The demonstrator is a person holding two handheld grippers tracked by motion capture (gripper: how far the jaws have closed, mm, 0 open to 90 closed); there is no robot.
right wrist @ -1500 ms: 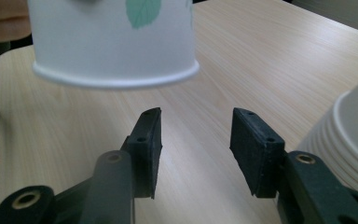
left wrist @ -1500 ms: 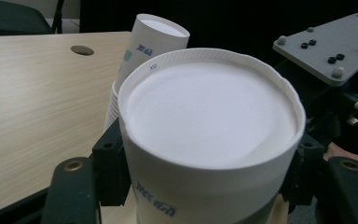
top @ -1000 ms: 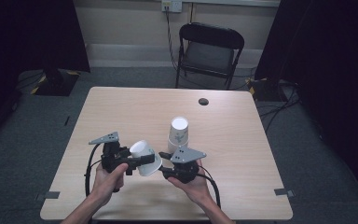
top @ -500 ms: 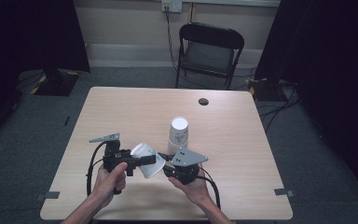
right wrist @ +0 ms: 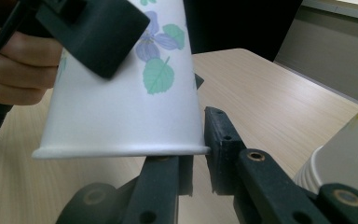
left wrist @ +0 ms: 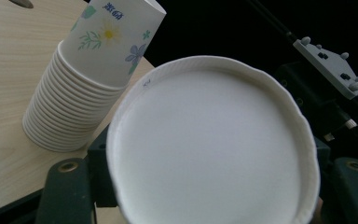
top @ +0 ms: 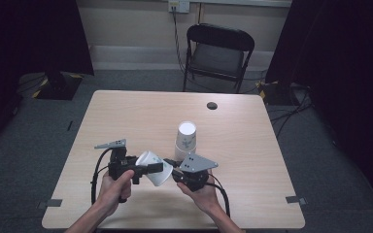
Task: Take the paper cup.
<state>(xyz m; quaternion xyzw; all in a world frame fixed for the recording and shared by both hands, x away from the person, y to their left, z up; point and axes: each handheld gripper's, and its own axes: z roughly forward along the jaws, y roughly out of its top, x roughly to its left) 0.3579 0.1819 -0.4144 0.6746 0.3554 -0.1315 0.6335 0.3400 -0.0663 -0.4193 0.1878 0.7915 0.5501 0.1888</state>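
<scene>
Two grippers share one paper cup above the surface.

One flowered paper cup (top: 151, 167) hangs sideways over the near part of the surface (top: 126, 116), between the left gripper (top: 148, 168) and the right gripper (top: 171, 170). Left jaws clasp the cup's wall from both sides and have just been opening a little, the cup between them. Right jaws, just closing, stand narrow at the cup's rolled rim (right wrist: 121, 150), pinching it. Just beyond stands an upturned stack of cups (top: 185, 140) on the surface.
</scene>
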